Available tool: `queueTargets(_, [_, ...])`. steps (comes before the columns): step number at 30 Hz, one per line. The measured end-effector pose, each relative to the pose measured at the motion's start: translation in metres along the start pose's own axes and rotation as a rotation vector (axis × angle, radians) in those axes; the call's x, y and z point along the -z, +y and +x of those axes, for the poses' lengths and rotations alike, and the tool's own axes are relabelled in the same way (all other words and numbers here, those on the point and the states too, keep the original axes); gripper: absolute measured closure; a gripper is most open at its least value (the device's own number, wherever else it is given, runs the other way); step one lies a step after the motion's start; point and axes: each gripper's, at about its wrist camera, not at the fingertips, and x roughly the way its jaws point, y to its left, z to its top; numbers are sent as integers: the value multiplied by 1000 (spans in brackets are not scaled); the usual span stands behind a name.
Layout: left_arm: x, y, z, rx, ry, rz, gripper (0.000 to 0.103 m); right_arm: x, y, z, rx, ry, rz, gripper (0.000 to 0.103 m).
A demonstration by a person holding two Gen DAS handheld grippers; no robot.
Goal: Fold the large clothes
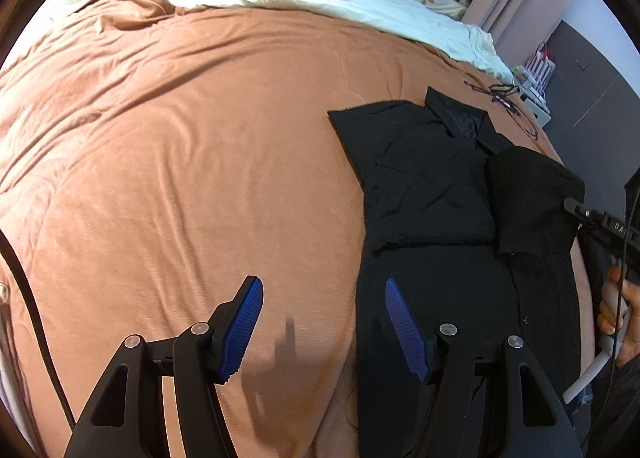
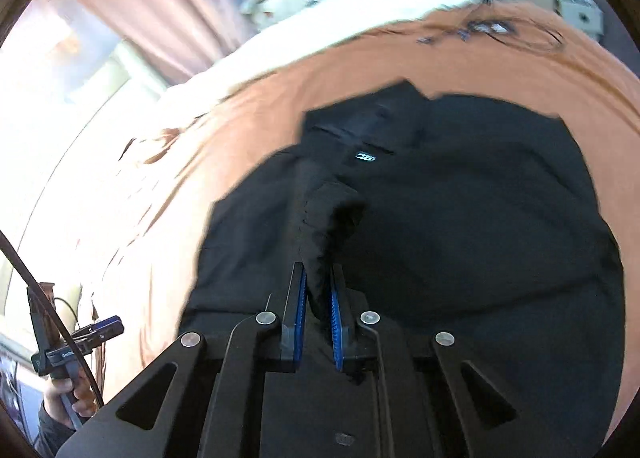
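item: black shirt (image 1: pixel 432 186) on our orange bedspread (image 1: pixel 180 138), at 3 o'clock. our left gripper (image 1: pixel 324 322) gapes wide, empty; our right gripper (image 2: pixel 319 298) pinches a shirt fold.

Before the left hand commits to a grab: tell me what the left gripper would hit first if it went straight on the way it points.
Probably the left edge of the black shirt where it meets the orange bedspread. The open left gripper straddles that border, one finger over each; depth is hard to judge.
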Motion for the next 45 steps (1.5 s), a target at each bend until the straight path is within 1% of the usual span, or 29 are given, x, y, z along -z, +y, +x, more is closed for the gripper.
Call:
queueTargets(4, [1, 13, -4, -14, -3, -20, 38, 2, 54, 5, 21, 3, -119, 93])
queueTargets(6, [2, 18, -3, -25, 3, -30, 38, 7, 74, 17, -9, 46, -155, 85])
queueTargets(7, [3, 20, -3, -28, 6, -33, 38, 12, 83, 22, -38, 63, -172, 75])
queueTargets(8, [3, 21, -4, -30, 7, -35, 38, 16, 90, 21, -60, 67, -183, 54])
queueTargets(10, [4, 22, -4, -36, 7, -32, 38, 23, 97, 15, -91, 57, -202, 27])
queueTargets(11, [4, 22, -3, -36, 7, -32, 38, 27, 97, 11, -90, 44, -206, 26])
queueTargets(13, [3, 19, -1, -33, 8, -32, 38, 29, 88, 16, -78, 54, -208, 26])
queueTargets(15, [1, 12, 1, -22, 7, -24, 38, 26, 80, 25, -34, 54, -206, 26])
queueTargets(17, [-1, 3, 5, -10, 5, -9, 38, 27, 64, 14, 6, 32, -202, 26])
queueTargets(19, [-4, -6, 9, -4, 5, 3, 37, 30, 41, -7, 63, -4, -174, 26])
queueTargets(21, [-8, -18, 17, 7, 7, 17, 38, 25, 28, -18, 116, -29, -144, 27])
queueTargets(22, [-10, -26, 22, 12, 9, 28, 37, 26, 14, -26, 148, -42, -123, 27])
queueTargets(25, [-17, -46, 35, 19, 14, 60, 37, 25, -18, -50, 223, -73, -77, 44])
queueTargets(27, [-22, -65, 46, 22, 18, 92, 37, 26, -32, -63, 277, -78, -50, 49])
queueTargets(28, [-24, -75, 52, 20, 19, 113, 37, 25, -39, -66, 302, -85, -39, 54])
queueTargets(29, [-25, -81, 55, 18, 18, 126, 37, 23, -47, -71, 319, -90, -30, 57])
queueTargets(31, [-29, -98, 65, 17, 17, 162, 37, 22, -60, -76, 343, -94, -7, 61])
queueTargets(33, [-32, -115, 77, 17, 20, 194, 37, 27, -73, -75, 371, -87, 9, 65])
queueTargets(34, [-33, -121, 81, 20, 22, 204, 37, 25, -67, -68, 385, -76, 8, 67])
queueTargets(36, [-34, -136, 95, 27, 35, 238, 37, 29, -72, -55, 417, -42, 0, 69])
queueTargets(37, [-33, -144, 102, 25, 43, 270, 37, 33, -72, -46, 433, -19, -4, 69])
queueTargets(40, [-28, -164, 123, -12, 66, 360, 37, 41, -74, -31, 454, 21, -20, 71])
queueTargets(42, [-27, -168, 137, -36, 79, 376, 37, 46, -71, -22, 461, 38, -33, 71])
queueTargets(44, [-28, -167, 149, -57, 95, 369, 37, 53, -67, -22, 475, 40, -46, 71])
queueTargets(45, [-29, -165, 155, -73, 101, 364, 37, 51, -66, -19, 481, 37, -50, 71])
